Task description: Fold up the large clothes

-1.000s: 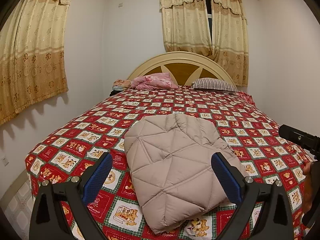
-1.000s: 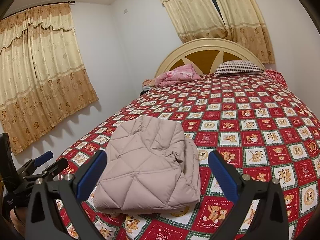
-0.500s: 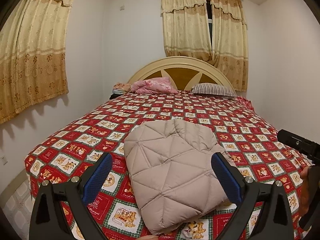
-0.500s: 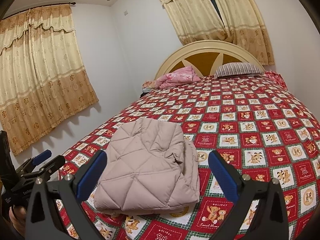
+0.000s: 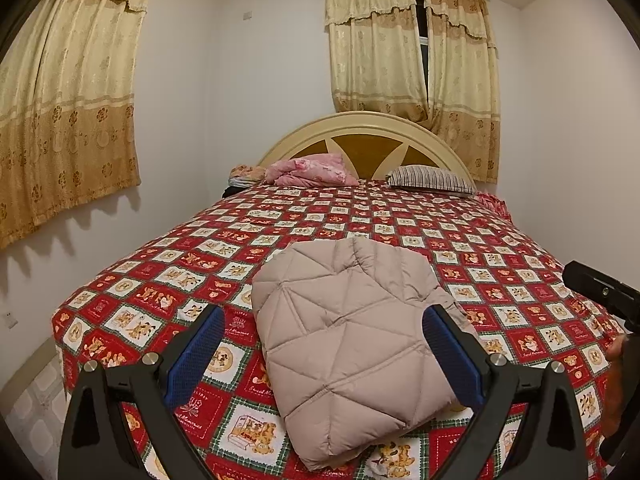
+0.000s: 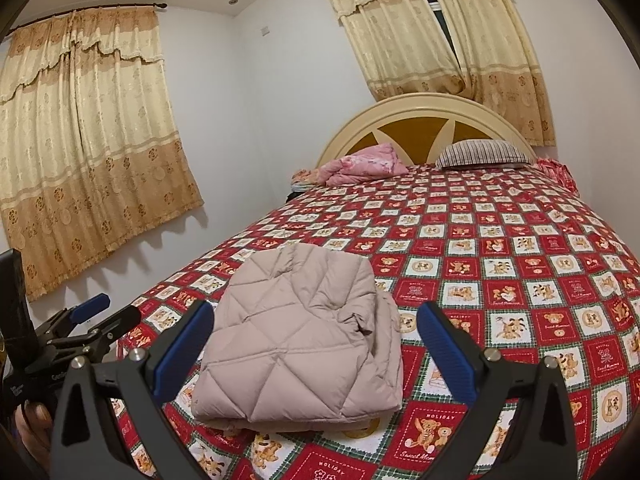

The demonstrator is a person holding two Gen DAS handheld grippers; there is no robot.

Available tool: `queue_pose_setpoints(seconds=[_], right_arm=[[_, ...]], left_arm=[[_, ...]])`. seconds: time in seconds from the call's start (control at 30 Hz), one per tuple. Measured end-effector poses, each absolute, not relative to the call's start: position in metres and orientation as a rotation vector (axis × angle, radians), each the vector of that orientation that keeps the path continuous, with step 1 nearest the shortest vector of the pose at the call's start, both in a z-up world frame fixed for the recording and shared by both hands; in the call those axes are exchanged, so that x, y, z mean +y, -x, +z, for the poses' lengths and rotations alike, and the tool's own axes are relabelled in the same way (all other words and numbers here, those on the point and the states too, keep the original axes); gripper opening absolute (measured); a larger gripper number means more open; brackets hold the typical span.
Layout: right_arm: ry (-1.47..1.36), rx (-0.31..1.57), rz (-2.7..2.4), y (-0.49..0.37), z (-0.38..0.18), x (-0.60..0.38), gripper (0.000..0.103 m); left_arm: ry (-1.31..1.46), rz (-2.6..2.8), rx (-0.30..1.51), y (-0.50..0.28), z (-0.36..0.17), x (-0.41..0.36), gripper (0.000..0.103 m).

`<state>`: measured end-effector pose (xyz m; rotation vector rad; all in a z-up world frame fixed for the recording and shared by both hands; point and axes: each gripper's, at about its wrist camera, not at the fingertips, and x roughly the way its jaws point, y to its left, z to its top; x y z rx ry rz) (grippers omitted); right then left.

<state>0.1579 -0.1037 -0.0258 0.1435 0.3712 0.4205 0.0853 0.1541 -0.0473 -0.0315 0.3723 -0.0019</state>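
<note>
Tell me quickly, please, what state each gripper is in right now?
Left gripper: open, holding nothing, above the folded jacket.
Right gripper: open, holding nothing, also clear of the jacket.

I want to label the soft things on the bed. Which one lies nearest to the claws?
The folded beige quilted jacket, at the foot of the bed. The pink bundle and striped pillow lie far off by the headboard.

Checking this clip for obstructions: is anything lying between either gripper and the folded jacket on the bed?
Nothing visible does. The left gripper and right gripper are both open and held off the folded quilted jacket, with only the patterned bedspread around it. The pink bundle and striped pillow lie far back by the headboard.
</note>
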Motion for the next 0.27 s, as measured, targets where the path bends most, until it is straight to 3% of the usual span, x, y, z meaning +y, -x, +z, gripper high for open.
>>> queue_pose_setpoints(seconds=[0.27], right_arm=[[-0.140, 0.371, 0.420, -0.1571, -0.0266, -0.1018, 0.103]], left_arm=[[0.000, -0.003, 0.355, -0.0842, -0.0515, 0.1488, 0.099]])
